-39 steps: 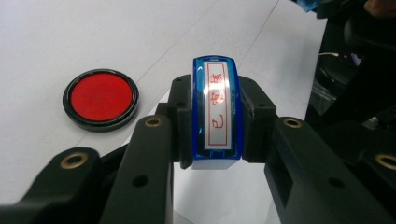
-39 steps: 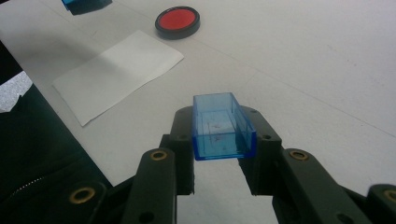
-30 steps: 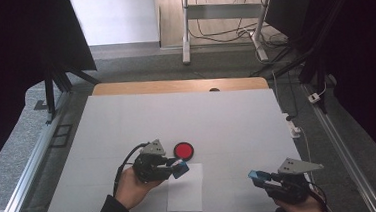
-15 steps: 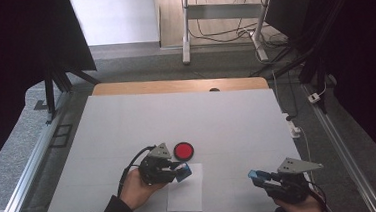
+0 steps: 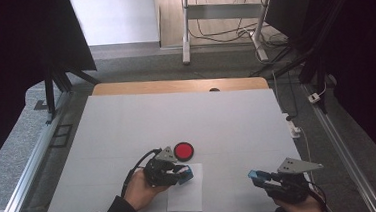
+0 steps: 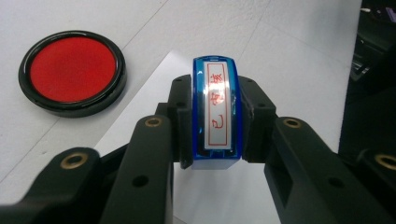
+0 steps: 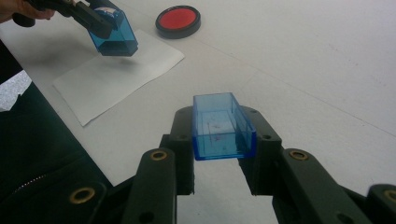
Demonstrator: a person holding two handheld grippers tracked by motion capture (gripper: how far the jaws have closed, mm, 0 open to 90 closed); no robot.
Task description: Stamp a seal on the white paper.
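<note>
White tabletop: the left gripper grips a blue stamp above the paper, beside the red ink pad. The right gripper clamps the stamp's cap. Next, I judge, a flat press onto the sheet.

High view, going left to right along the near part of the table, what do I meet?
Left claw holding the blue stamp over the white paper → right claw holding the blue stamp cap.

Lab, framed test table, trailing cables
</note>
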